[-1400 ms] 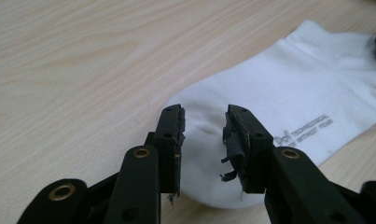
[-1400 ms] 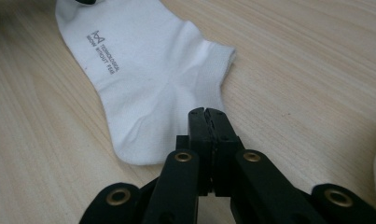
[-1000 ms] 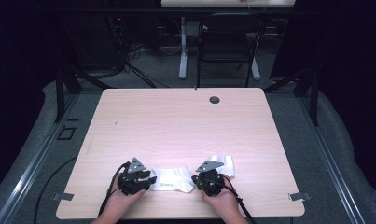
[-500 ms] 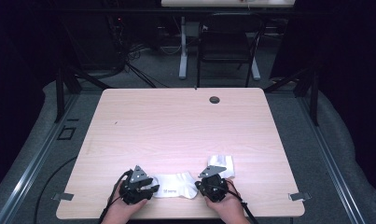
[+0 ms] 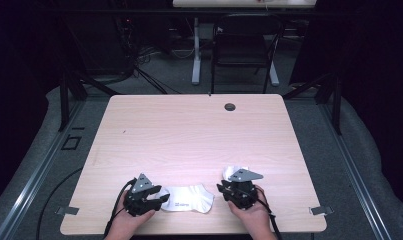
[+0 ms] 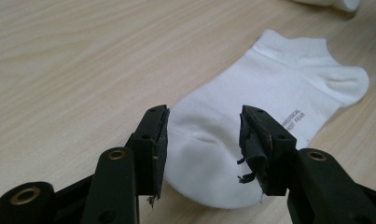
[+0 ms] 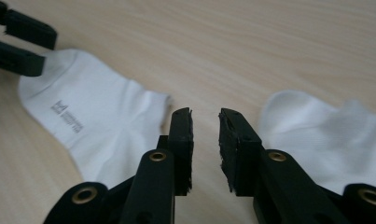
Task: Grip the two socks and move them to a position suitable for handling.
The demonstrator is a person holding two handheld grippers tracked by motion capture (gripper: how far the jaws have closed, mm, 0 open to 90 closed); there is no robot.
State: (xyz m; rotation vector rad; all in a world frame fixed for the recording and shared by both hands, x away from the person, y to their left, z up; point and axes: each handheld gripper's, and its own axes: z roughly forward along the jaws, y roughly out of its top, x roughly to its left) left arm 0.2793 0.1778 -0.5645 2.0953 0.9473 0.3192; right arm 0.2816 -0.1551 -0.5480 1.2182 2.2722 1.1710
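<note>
Pale wooden table point(image 5: 199, 135) under dim light, dark floor, cables and a black chair point(image 5: 244, 50) beyond its far edge, seen from the high view. Small dark round fitting point(image 5: 230, 106) near the far edge, right of centre. Flat white sock point(image 5: 188, 198) close to the near edge, about midway along it. Left gripper point(image 5: 159, 196) at the sock's left end, held in a hand coming over the near edge. Right gripper point(image 5: 228, 191) just off the sock's right end, apart from it, with a second white sock point(image 5: 232, 172) bunched just beyond it, partly hidden under its grey plate.

From the left gripper view: left gripper point(image 6: 203, 140) low over the wood, jaws parted to a middling gap and lately widening, toe of the flat white sock point(image 6: 251, 126) lying between and below them, pads not pressing on it. Small grey lettering along the sock's side; cuff and heel farther off. Edge of the second white sock point(image 6: 330, 3) at the top right corner.

From the right gripper view: right gripper point(image 7: 205, 119) over bare wood, jaws a narrow gap apart and lately opening, nothing between them. Flat white sock point(image 7: 92, 123) to the left of the jaws, printed mark visible, the left gripper's jaw tips at its far end near the upper left corner. Second white sock point(image 7: 316, 135) rumpled to the right of the jaws.
</note>
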